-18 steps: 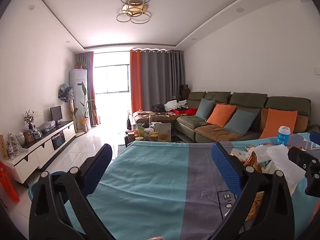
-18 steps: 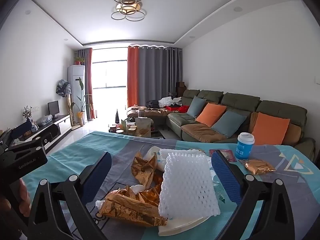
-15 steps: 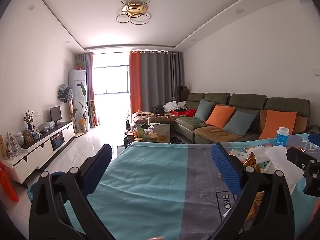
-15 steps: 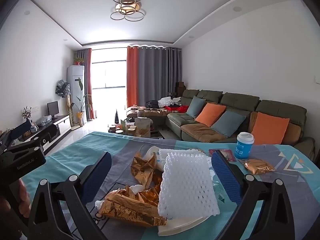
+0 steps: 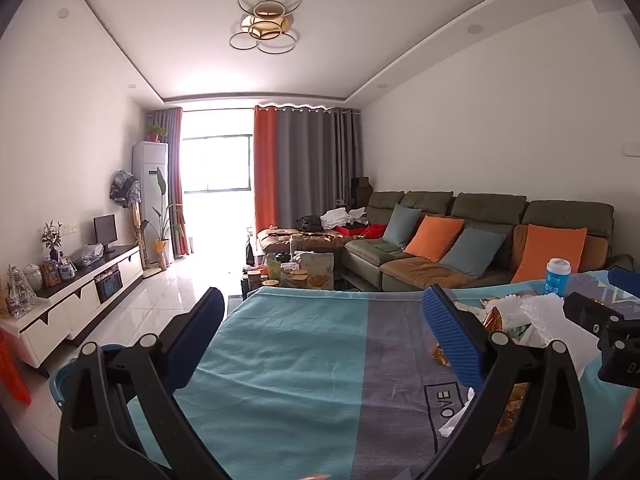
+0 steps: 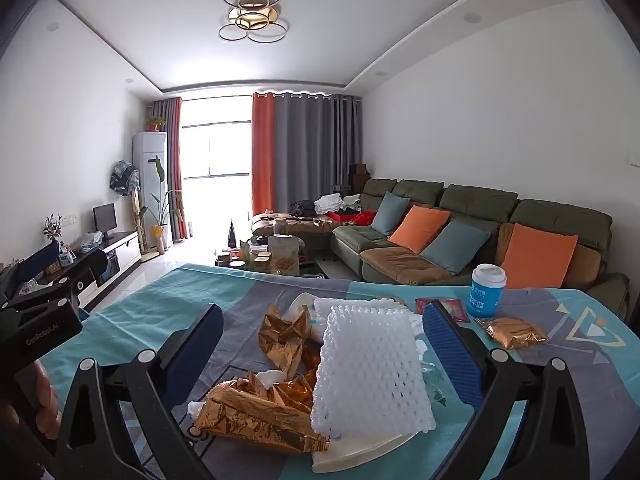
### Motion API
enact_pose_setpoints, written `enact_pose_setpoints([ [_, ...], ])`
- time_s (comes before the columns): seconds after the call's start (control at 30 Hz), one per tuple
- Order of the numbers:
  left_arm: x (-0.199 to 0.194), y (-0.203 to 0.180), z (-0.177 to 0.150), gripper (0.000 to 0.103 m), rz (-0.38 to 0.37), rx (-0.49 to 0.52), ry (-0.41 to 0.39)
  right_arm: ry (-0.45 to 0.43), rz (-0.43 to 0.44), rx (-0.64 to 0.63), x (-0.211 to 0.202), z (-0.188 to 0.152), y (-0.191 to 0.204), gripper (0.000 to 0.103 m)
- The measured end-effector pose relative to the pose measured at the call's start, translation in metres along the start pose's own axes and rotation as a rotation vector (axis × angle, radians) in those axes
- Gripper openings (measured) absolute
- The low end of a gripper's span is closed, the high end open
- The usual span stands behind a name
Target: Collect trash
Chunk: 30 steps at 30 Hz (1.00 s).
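Teal and grey cloth (image 6: 132, 328) covers the bench, and the trash sits heaped toward its near edge, more to the right side. On top lies a white foam net sleeve (image 6: 372, 372), resting on a cream plate (image 6: 360, 450) whose rim pokes out below it. Crumpled gold foil wrappers (image 6: 260, 416) press against the sleeve's left side, one reaching up behind it. Farther back, toward the right far corner, a blue cup with a white lid (image 6: 486, 290) stands upright; a small red packet (image 6: 442, 307) lies just left of it and another gold foil packet (image 6: 512, 332) just in front.

The right gripper (image 6: 320, 344) hangs over the heap with its jaws spread wide, the foam sleeve between them but neither blue pad touching it. The left gripper (image 5: 320, 328) is out over the bare left part of the cloth, jaws likewise fully released and holding nothing; the heap lies beyond its right pad. A hand (image 6: 24, 408) shows at the left edge of the right wrist view, wrapped around the left gripper's handle.
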<state>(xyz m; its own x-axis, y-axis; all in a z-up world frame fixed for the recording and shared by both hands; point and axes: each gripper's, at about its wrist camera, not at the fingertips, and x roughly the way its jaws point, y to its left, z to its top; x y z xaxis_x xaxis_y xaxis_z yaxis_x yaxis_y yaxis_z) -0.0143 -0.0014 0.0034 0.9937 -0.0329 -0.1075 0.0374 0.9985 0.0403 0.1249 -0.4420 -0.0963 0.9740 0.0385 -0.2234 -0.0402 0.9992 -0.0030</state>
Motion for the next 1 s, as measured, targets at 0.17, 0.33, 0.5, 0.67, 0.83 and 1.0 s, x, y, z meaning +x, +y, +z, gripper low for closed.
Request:
enact_pose_setpoints([
  [0.17, 0.0004, -0.0002, -0.0007, 0.097, -0.008, -0.003, -0.001, -0.001, 0.001, -0.001, -0.0005, -0.0003, 0.0011, 0.096],
  [0.33, 0.0007, 0.0006, -0.0003, 0.097, -0.012, -0.012, 0.001, 0.003, 0.000, -0.001, 0.0000, 0.0002, 0.0002, 0.096],
  [0.5, 0.0011, -0.0001, 0.0002, 0.097, -0.013, -0.011, 0.001, 0.004, 0.002, 0.001, 0.0015, 0.0000, 0.0012, 0.096],
  [0.67, -0.0013, 0.0008, 0.0003, 0.097, -0.015, -0.016, 0.002, 0.004, 0.007, 0.000, 0.0028, 0.0003, 0.0014, 0.096],
  [0.83, -0.0005, 0.0017, 0.0003, 0.097, -0.018, -0.018, 0.004, 0.009, 0.010, 0.003, 0.0052, 0.0001, 0.0014, 0.096],
  [1.0, -0.0004, 0.0028, -0.0004, 0.097, -0.022, -0.021, 0.005, 0.008, 0.010, 0.002, 0.0054, 0.0001, 0.0011, 0.096],
])
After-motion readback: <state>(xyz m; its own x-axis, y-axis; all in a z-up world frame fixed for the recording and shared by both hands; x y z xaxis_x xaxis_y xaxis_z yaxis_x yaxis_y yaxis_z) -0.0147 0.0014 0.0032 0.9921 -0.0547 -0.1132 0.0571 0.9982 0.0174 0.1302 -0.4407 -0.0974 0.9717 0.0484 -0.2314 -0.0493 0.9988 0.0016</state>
